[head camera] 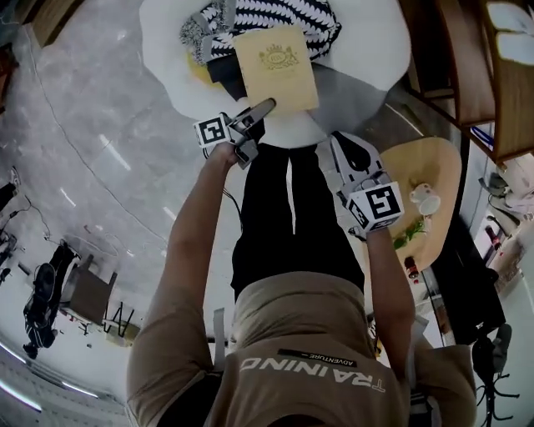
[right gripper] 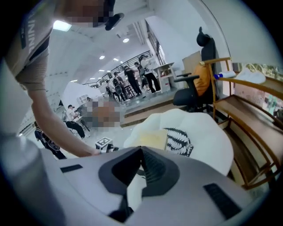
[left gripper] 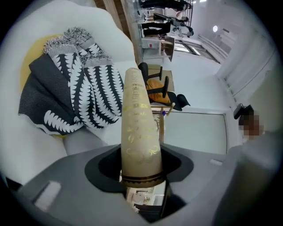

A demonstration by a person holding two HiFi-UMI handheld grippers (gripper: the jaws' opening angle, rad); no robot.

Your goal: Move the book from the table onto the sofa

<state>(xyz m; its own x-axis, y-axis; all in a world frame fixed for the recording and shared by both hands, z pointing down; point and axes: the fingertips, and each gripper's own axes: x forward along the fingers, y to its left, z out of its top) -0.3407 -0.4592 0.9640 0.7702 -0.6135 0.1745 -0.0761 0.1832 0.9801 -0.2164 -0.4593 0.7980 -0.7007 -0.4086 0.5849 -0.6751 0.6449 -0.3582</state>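
Note:
My left gripper [head camera: 260,111] is shut on a tan book [head camera: 275,68] with a gold emblem on its cover, and holds it by the near edge over the white sofa [head camera: 167,58]. In the left gripper view the book [left gripper: 139,128] runs edge-on out from between the jaws of that gripper [left gripper: 142,176], toward a black-and-white patterned blanket [left gripper: 88,88] on the sofa [left gripper: 26,145]. My right gripper [head camera: 338,138] hangs to the right of the book, beside the sofa's front edge. Its jaws [right gripper: 142,151] meet at the tips with nothing between them. The book [right gripper: 150,140] shows beyond them.
The blanket [head camera: 284,17] and a yellow cushion [head camera: 200,73] fill the back of the sofa seat. A round wooden table [head camera: 438,158] with small items stands at the right. Wooden shelves [head camera: 467,67] are at the upper right. The person's legs stand right before the sofa.

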